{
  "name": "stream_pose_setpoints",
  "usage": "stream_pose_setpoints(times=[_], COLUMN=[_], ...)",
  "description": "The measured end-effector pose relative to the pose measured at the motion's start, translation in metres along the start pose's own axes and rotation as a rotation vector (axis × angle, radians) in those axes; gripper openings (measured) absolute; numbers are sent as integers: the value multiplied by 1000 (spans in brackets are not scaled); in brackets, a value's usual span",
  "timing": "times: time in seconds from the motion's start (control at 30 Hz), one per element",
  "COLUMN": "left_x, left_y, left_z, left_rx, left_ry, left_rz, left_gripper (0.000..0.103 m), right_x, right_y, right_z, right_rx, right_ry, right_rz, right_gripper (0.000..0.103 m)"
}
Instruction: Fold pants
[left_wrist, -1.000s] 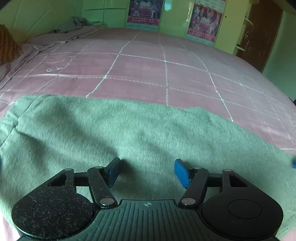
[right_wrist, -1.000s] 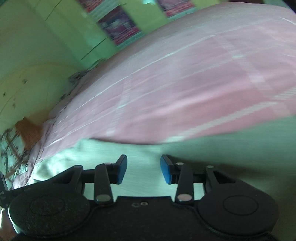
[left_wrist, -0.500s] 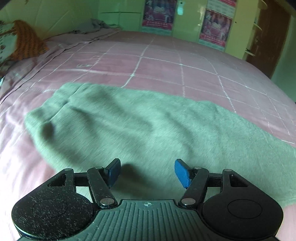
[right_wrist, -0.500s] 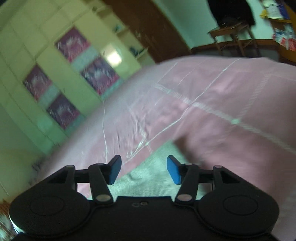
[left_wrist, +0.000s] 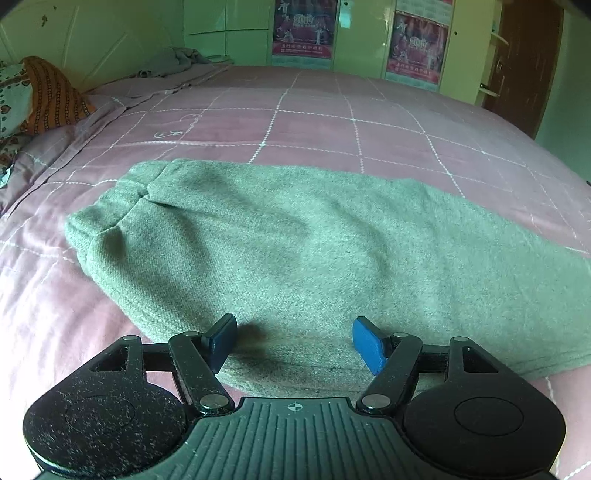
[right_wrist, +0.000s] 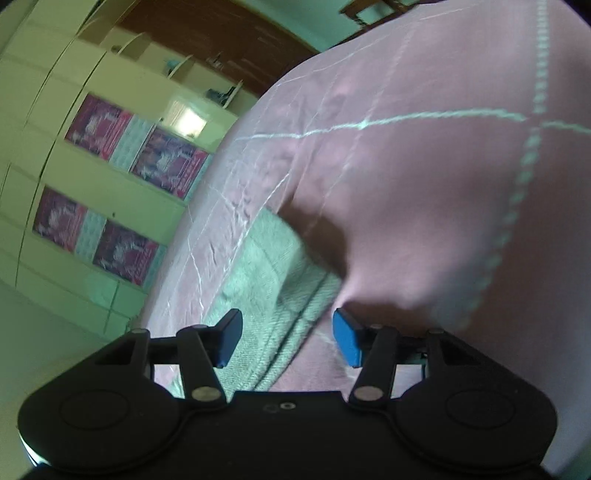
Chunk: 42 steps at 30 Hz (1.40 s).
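Green knit pants (left_wrist: 295, 243) lie flat across the pink bed, the waistband (left_wrist: 107, 210) at the left and the legs running off to the right. My left gripper (left_wrist: 293, 343) is open and empty, just above the near edge of the pants. In the right wrist view, my right gripper (right_wrist: 286, 339) is open and empty over one end of the pants (right_wrist: 266, 280), where the hem edge lies on the sheet. That view is tilted and blurred.
The bed has a pink quilted sheet with white grid lines (left_wrist: 332, 122). A patterned orange pillow (left_wrist: 48, 99) and a grey crumpled cloth (left_wrist: 173, 61) lie at the far left. Cabinets with posters (left_wrist: 303, 29) and a brown door (left_wrist: 524, 62) stand behind.
My left gripper has pulled back and to the left, so the waistband is now in view. My right gripper has swung right along the pants to their end. Both stayed open.
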<state>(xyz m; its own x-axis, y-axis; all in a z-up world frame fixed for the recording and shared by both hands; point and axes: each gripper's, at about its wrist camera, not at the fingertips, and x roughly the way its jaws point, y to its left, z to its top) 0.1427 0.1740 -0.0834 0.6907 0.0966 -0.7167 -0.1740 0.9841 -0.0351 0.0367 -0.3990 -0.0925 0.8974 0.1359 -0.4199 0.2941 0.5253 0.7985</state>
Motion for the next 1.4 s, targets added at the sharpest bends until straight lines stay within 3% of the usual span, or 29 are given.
stream_pose_setpoints(times=[0.07, 0.17, 0.23, 0.27, 0.4, 0.43, 0.5, 0.57, 0.63, 0.87, 1.07, 1.13, 1.17, 1.23, 1.3, 1.4], left_x=[2, 7, 8, 9, 11, 12, 11, 6, -6, -40, -18, -7, -3, 8, 15, 25], left_y=[1, 3, 3, 3, 5, 6, 7, 6, 9, 82, 139, 151, 156, 162, 158, 151], left_z=[-2, -2, 0, 0, 0, 0, 2, 4, 7, 15, 14, 16, 18, 23, 28, 36], left_rx=[-2, -16, -18, -18, -12, -11, -6, 27, 56, -170, -312, -341, -355, -384, -368, -339], left_ry=[1, 7, 11, 12, 13, 14, 16, 0, -79, -207, -137, -122, -130, -107, -91, -70], left_rz=[1, 4, 11, 13, 15, 15, 15, 44, 111, 191, 233, 212, 192, 128, 100, 112], left_gripper=[70, 71, 71, 71, 72, 72, 72, 72, 72, 72, 72, 70, 66, 39, 29, 29], right_x=[6, 15, 15, 14, -17, -11, 10, 8, 6, 7, 8, 8, 8, 7, 9, 10], right_y=[6, 20, 23, 24, 41, 36, 9, 9, 11, 9, 8, 8, 9, 10, 12, 13], right_z=[1, -1, 1, 3, 4, 4, 3, -1, -2, 2, -2, -1, -1, -1, 1, 1], right_rx=[-1, -57, -69, -70, -146, -159, -44, -62, -58, -49, -43, -42, -43, -48, -52, -51], right_ry=[4, 9, 15, 22, -81, -64, 25, 6, 11, 47, 33, 35, 37, 44, 52, 50], right_rz=[11, -40, -57, -66, 54, -3, -89, -74, -71, -72, -71, -75, -80, -92, -99, -105], right_gripper=[55, 47, 14, 13, 12, 12, 12, 13, 14, 13, 13, 13, 13, 13, 13, 13])
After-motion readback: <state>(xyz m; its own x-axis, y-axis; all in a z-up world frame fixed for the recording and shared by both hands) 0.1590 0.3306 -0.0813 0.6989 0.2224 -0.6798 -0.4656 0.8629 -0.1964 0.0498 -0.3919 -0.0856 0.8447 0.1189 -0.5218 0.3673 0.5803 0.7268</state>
